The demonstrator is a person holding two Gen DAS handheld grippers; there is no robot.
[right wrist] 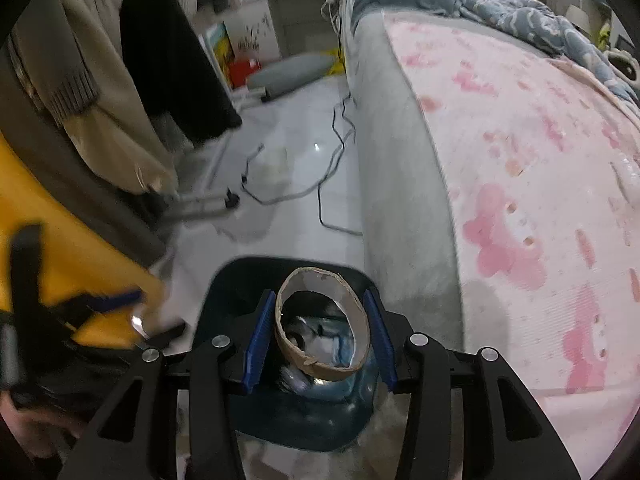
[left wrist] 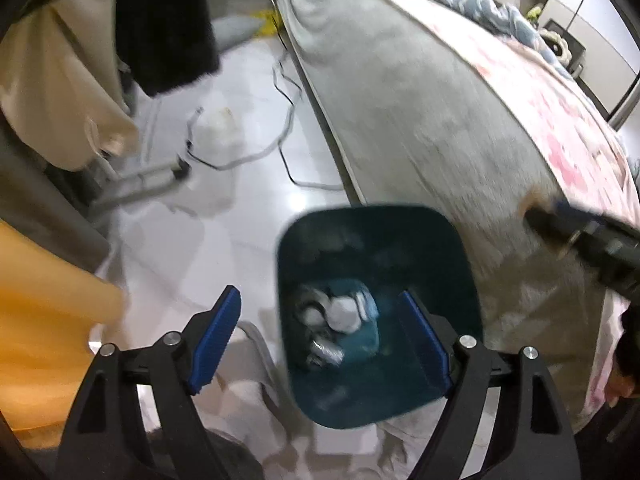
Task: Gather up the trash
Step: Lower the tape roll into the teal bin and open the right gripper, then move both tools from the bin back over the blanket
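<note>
A dark teal trash bin [left wrist: 448, 264] stands on the floor beside the bed, with crumpled paper and wrappers [left wrist: 340, 320] inside. My left gripper [left wrist: 320, 340] is open and empty above the bin. My right gripper [right wrist: 320, 340] is shut on a brown cardboard ring [right wrist: 288, 344], an empty tape roll core, held over the bin [right wrist: 240, 280]. The right gripper's arm shows in the left wrist view [left wrist: 592, 240] at the right edge.
A bed with grey side and pink flowered sheet [right wrist: 520, 200] fills the right. Cables [right wrist: 332, 152] and a metal rack foot [right wrist: 200, 204] lie on the pale floor. Hanging coats [right wrist: 100, 80] and a yellow garment [left wrist: 48, 320] crowd the left.
</note>
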